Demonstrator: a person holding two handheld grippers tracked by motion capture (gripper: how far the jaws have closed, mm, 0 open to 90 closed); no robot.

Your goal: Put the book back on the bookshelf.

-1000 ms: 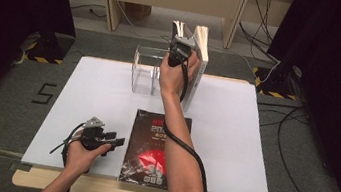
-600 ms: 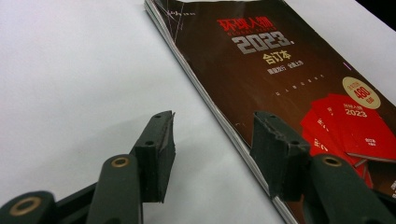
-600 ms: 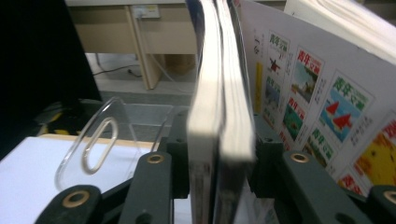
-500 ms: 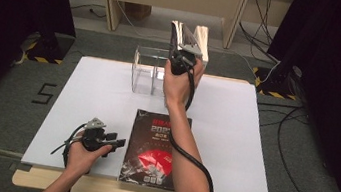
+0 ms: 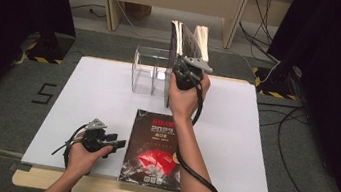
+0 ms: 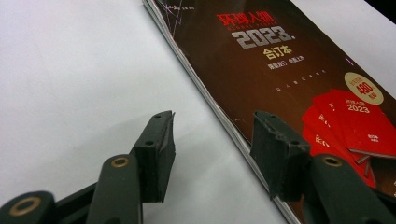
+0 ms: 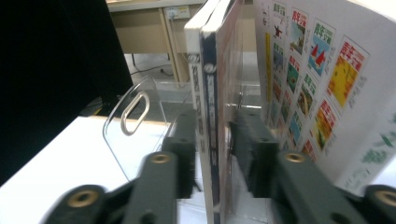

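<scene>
Two thin magazines (image 7: 210,93) stand upright beside a clear acrylic rack (image 5: 147,72) at the table's far middle. My right gripper (image 7: 212,130) has just been closing, and its pads now press on the pair's spines from both sides. A third magazine (image 7: 322,88) with a colourful back cover leans just to the right. From above, the right gripper (image 5: 185,63) sits at the foot of the standing magazines (image 5: 183,37). A dark magazine (image 5: 156,149) lies flat near the front edge. My left gripper (image 6: 212,149) rests open on the table, straddling the dark magazine's (image 6: 280,60) left edge.
The white table top (image 5: 82,99) has bare room on the left and right. A rack divider (image 7: 135,116) with a slot handle stands left of the held magazines. Cables (image 5: 294,169) lie on the floor at the right, and wooden desk legs (image 5: 116,2) stand behind the table.
The right hand has moved a little toward the near side along the upright magazines, which now stand closer to the rack. The left hand and the flat magazine have not moved.
</scene>
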